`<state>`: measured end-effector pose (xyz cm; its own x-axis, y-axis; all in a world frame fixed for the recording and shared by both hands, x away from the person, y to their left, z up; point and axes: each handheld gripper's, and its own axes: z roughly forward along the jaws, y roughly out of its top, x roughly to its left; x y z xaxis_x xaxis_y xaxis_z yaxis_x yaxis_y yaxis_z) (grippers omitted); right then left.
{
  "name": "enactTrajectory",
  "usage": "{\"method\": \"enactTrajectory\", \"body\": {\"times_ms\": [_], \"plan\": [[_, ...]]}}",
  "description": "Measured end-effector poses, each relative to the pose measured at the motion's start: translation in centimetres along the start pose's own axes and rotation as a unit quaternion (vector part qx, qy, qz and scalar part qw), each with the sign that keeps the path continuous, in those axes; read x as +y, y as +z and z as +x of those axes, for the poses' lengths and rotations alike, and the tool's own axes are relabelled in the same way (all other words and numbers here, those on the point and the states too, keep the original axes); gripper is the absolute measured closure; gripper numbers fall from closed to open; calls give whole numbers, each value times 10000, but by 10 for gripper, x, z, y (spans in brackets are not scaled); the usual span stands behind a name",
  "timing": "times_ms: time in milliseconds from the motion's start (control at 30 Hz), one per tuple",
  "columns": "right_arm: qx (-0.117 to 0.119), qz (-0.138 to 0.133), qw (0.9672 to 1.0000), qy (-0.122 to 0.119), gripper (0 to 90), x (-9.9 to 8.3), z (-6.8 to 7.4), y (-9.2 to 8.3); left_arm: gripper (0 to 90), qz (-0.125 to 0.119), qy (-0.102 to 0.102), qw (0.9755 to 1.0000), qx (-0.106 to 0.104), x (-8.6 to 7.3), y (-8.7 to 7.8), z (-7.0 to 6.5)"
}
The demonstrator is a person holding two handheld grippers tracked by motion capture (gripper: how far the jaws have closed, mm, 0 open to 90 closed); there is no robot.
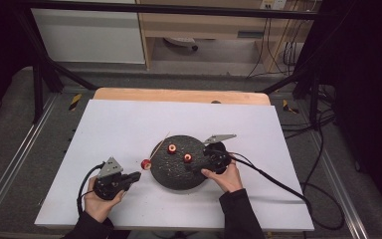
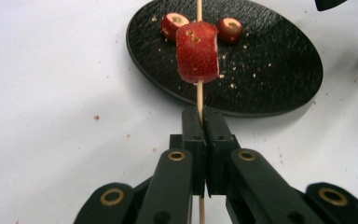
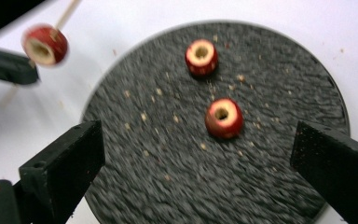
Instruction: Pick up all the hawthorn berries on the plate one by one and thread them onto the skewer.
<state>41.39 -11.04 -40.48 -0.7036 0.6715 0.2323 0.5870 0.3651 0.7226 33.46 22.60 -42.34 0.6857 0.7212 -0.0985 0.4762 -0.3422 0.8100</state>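
Skewer (image 2: 199, 95) clamped in left gripper (image 2: 204, 122), jaws fully closed on the stick, held just off the left edge of the black plate (image 1: 166, 174) above the white desk (image 1: 119, 129). One red fruit piece (image 2: 197, 52) is threaded on it. Right gripper (image 3: 198, 154) wide open over the plate, holding nothing. Two cored fruit pieces (image 3: 223, 118) lie loose on the plate, nearer one between its jaws, untouched.
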Motion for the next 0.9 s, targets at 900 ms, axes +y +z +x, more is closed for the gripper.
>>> {"method": "enactTrajectory", "body": {"times_ms": [900], "plan": [[-290,1788,9807,-731,180,50,-6,34,883,46,-25,10000,-48,-15,-9,7]]}}
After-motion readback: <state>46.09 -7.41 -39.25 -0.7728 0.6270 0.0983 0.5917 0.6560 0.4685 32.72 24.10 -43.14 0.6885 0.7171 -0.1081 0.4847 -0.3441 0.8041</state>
